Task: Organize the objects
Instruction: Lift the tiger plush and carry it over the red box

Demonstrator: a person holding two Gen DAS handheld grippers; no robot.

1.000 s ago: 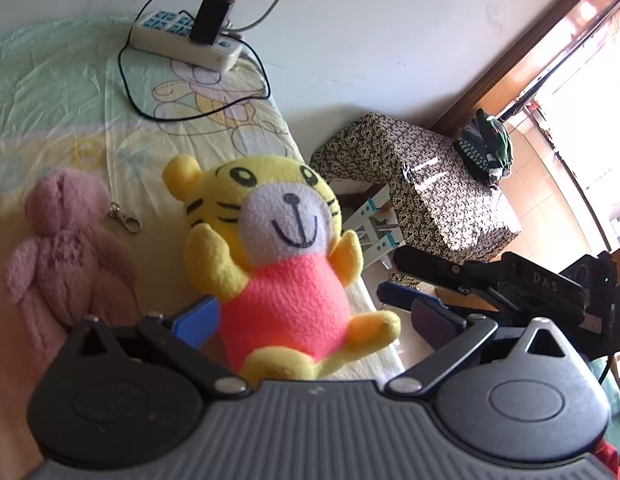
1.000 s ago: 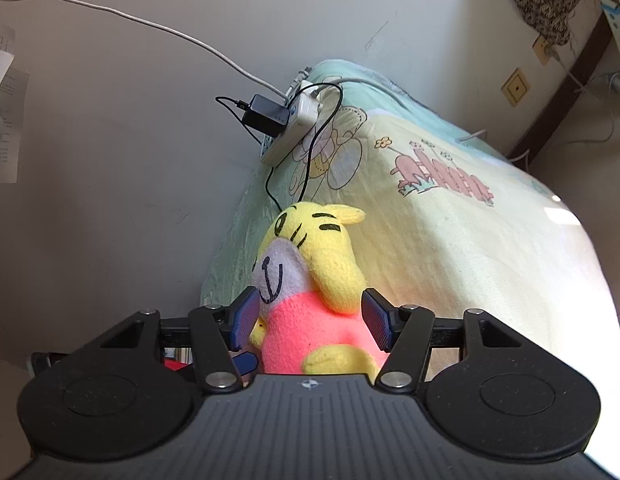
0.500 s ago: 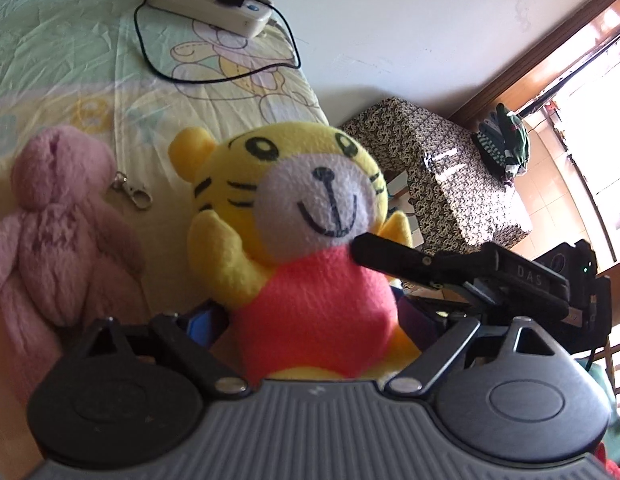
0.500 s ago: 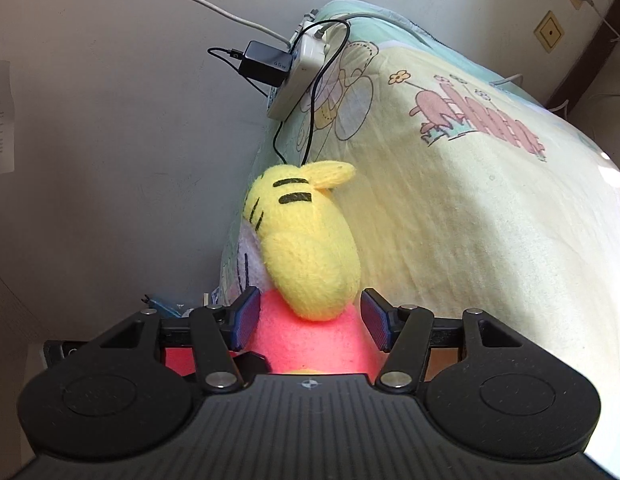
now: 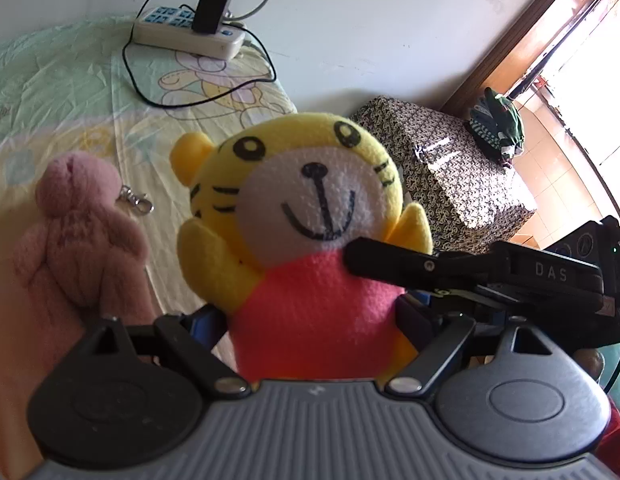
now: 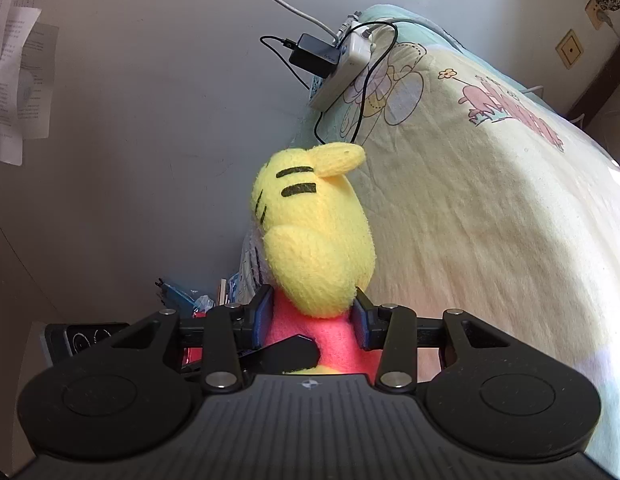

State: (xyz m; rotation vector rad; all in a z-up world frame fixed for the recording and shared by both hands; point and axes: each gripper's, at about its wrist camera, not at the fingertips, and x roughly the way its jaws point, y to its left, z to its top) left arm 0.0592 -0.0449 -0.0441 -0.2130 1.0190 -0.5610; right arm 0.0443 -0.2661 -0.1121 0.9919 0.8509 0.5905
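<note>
A yellow tiger plush (image 5: 310, 208) in a pink shirt stands upright between the fingers of my left gripper (image 5: 310, 320). The jaws are closing and the pads touch both sides of its torso. My right gripper reaches in from the right, one black finger (image 5: 390, 264) lying across the plush's chest. In the right wrist view the tiger plush (image 6: 318, 248) shows the side of its head, and my right gripper (image 6: 312, 318) is closing, its blue pads pressing the pink body just under the head. A pink plush bear (image 5: 77, 232) lies on the bed sheet (image 5: 69, 92) to the left.
A white power strip (image 5: 189, 34) with a black charger and a looping black cable lies at the head of the bed by the wall. A metal key clasp (image 5: 135, 200) sits beside the bear. A box under patterned cloth (image 5: 442, 168) stands off the bed's right edge.
Both grippers have narrowed around the tiger plush, which now fills more of each view. The right gripper's finger came in across its chest. In the right view its face turned away.
</note>
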